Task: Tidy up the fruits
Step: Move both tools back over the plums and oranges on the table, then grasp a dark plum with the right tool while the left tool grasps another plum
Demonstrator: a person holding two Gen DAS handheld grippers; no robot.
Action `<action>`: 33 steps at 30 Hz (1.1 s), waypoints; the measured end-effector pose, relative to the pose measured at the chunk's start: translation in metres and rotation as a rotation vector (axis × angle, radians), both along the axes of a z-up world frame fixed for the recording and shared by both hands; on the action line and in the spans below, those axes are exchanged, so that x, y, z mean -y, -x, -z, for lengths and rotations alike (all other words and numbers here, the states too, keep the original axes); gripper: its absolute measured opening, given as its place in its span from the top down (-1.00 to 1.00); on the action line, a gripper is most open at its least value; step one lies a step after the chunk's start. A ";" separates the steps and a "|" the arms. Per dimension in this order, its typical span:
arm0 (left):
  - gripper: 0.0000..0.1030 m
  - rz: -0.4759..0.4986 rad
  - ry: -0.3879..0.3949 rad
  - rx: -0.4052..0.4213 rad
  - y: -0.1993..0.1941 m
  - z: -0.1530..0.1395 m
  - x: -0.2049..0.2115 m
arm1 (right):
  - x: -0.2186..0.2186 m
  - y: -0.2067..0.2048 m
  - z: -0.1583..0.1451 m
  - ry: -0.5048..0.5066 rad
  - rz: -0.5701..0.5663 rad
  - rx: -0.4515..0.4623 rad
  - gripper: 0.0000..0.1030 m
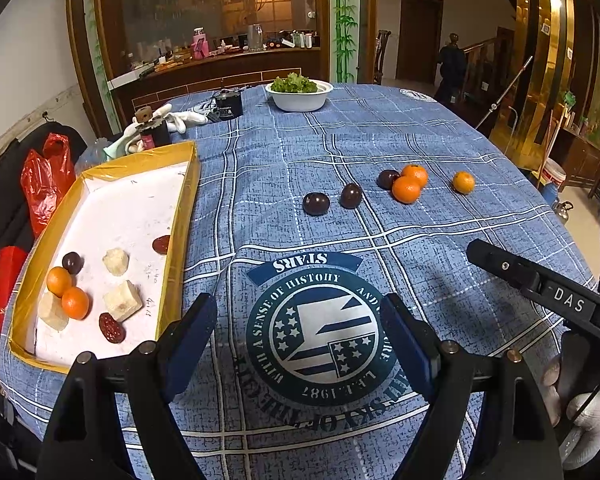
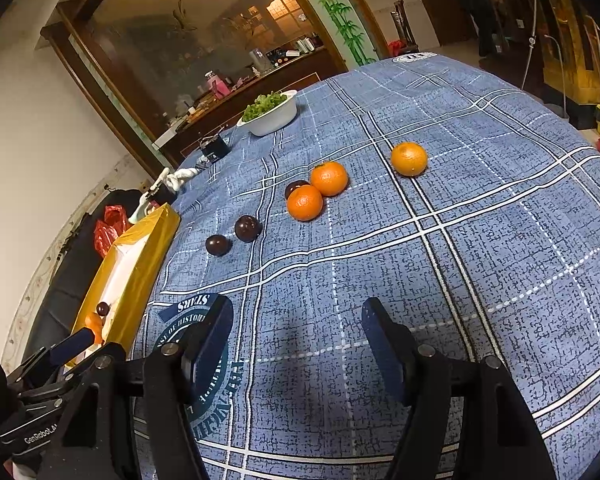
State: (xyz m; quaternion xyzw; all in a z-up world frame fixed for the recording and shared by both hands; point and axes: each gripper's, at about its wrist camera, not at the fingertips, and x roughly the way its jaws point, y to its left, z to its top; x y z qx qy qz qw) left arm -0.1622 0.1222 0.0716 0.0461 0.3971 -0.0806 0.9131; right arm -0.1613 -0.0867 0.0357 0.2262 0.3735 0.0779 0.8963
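Lying well beyond right gripper [image 2: 296, 344], three oranges [image 2: 305, 202], both grippers empty

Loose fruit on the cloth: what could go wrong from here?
1. The dark round fruits lie free on the tablecloth; a nudge from a finger could roll them.
2. Two oranges touch each other and a dark fruit, so open jaws may bump a neighbour.
3. The box already holds many pieces; a drop may knock them.
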 end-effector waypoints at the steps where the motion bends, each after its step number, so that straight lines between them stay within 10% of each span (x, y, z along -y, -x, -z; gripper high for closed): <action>1: -0.61 0.003 0.011 -0.001 0.000 0.000 -0.001 | 0.000 0.000 0.000 0.001 0.000 -0.001 -0.40; 13: -0.58 -0.001 0.186 -0.038 -0.026 -0.010 -0.041 | -0.005 -0.018 -0.008 0.018 -0.070 -0.034 -0.48; 15: -0.37 0.002 0.190 -0.026 -0.035 -0.015 -0.044 | -0.006 -0.033 -0.014 0.010 -0.091 -0.036 -0.48; 17: 0.40 0.016 0.181 -0.026 -0.044 -0.017 -0.044 | -0.012 -0.055 -0.018 -0.015 -0.123 -0.041 -0.38; 18: 0.48 0.025 0.178 -0.032 -0.049 -0.017 -0.043 | -0.018 -0.068 -0.019 -0.020 -0.142 -0.047 -0.28; 33: 0.20 0.048 0.137 -0.092 -0.109 0.006 -0.030 | -0.077 -0.155 0.023 0.151 -0.230 -0.100 0.00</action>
